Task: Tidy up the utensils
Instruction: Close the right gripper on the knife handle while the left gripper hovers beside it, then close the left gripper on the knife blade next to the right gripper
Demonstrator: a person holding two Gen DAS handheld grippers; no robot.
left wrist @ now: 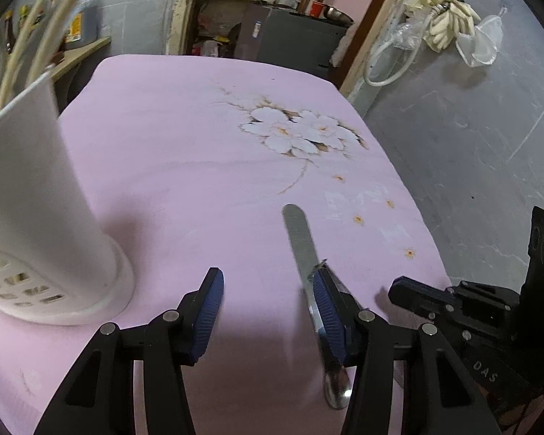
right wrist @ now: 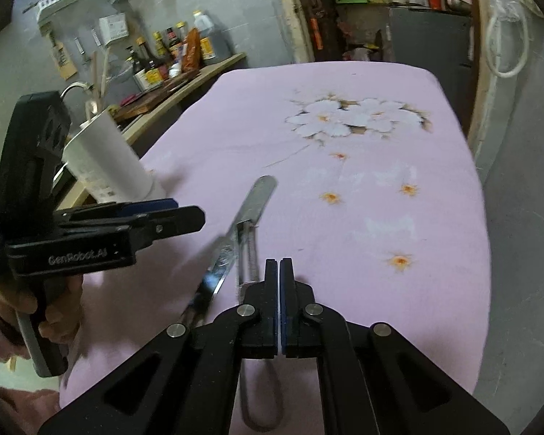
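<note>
A steel spoon (left wrist: pixel 303 250) lies on the pink flowered tablecloth (left wrist: pixel 185 145), handle pointing away, bowl near me. My left gripper (left wrist: pixel 268 290) is open; its right finger pad (left wrist: pixel 328 311) rests over the spoon's middle. A white perforated utensil holder (left wrist: pixel 36 224) stands at the left with pale sticks in it. In the right wrist view the spoon (right wrist: pixel 235 232) lies beside a small wire-spring utensil (right wrist: pixel 248 250). My right gripper (right wrist: pixel 279 272) is shut, empty, just right of both. The holder (right wrist: pixel 105 156) is at the left, behind the left gripper (right wrist: pixel 177 214).
A wooden counter (right wrist: pixel 185 83) with sauce bottles stands left of the table. A grey cabinet (left wrist: pixel 293 36) and shelves are behind the table's far edge. Grey floor (left wrist: pixel 471 137) lies beyond the table's right edge, with a hose and bags.
</note>
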